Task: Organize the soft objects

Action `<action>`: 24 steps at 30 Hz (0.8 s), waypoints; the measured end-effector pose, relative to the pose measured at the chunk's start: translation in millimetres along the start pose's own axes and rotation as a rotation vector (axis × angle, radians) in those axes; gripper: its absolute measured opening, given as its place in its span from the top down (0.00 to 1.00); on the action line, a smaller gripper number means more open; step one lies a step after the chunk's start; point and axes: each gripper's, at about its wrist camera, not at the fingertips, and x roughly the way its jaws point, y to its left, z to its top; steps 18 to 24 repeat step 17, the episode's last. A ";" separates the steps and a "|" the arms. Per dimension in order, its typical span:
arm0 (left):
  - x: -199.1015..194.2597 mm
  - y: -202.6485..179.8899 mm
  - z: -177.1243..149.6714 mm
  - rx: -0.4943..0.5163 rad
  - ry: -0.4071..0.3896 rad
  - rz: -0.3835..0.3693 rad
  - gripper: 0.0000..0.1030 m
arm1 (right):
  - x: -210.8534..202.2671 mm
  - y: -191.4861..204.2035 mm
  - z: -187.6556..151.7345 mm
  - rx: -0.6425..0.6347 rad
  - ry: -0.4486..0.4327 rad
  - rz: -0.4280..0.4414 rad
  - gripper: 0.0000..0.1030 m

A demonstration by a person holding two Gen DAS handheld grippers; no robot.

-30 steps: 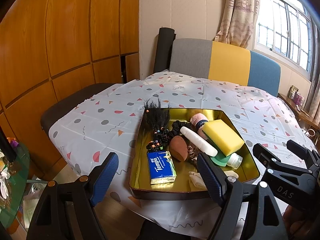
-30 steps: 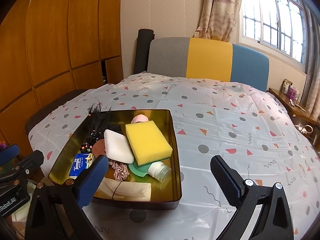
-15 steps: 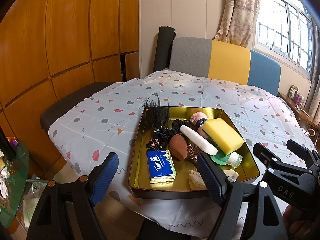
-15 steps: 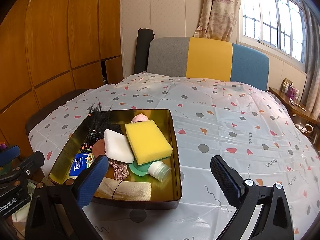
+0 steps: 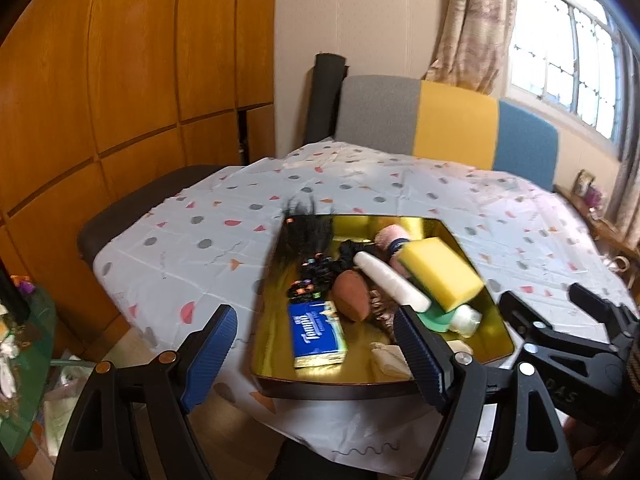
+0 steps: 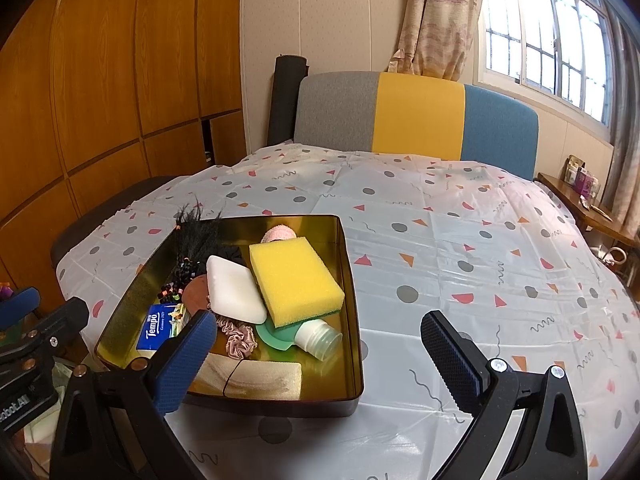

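Several soft items crowd a gold tray (image 6: 352, 280) at centre-left of the right wrist frame; topmost lies a yellow sponge (image 6: 294, 280), long axis running from upper left to lower right, propped on a white foam pad (image 6: 234, 288) and a clear-capped bottle (image 6: 320, 336); likely light and springy (pinch it across the short sides). Left gripper (image 5: 316, 360) and right gripper (image 6: 316, 364) both hang released, empty, at each frame's bottom, short of the tray; a blue Tempo tissue pack (image 5: 316, 334) lies flat.

both wrist views look forward over the same nearby gold tray (image 5: 276, 304) (image 6: 348, 272).
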 end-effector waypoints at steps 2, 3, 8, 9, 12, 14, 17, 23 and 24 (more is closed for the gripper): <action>3.5 -2.0 0.4 0.007 0.008 0.036 0.20 | 0.5 -0.7 -0.7 0.001 0.002 0.000 0.00; 3.9 -3.9 0.0 0.009 0.005 0.054 0.20 | 0.9 -1.1 -1.2 0.001 0.003 -0.001 0.00; 9.6 -4.7 -1.4 0.002 0.011 0.041 0.20 | 6.1 -2.3 -2.0 0.003 0.016 -0.002 0.00; 11.1 -6.4 -2.3 0.018 0.011 0.029 0.21 | 7.3 -2.8 -2.4 0.003 0.020 -0.002 0.00; 9.7 -5.2 -4.8 0.011 -0.026 0.015 0.29 | 11.0 -4.3 -2.8 0.003 0.030 -0.009 0.00; 7.7 -3.4 -3.2 0.006 -0.055 0.011 0.32 | 12.5 -6.4 -2.8 0.007 0.034 -0.013 0.00; 11.7 -1.2 0.3 -0.005 -0.038 0.005 0.32 | 14.1 -13.4 -1.7 0.025 0.037 -0.026 0.00; 11.7 -1.2 0.3 -0.005 -0.038 0.005 0.32 | 14.1 -13.4 -1.7 0.025 0.037 -0.026 0.00; 11.7 -1.2 0.3 -0.005 -0.038 0.005 0.32 | 14.1 -13.4 -1.7 0.025 0.037 -0.026 0.00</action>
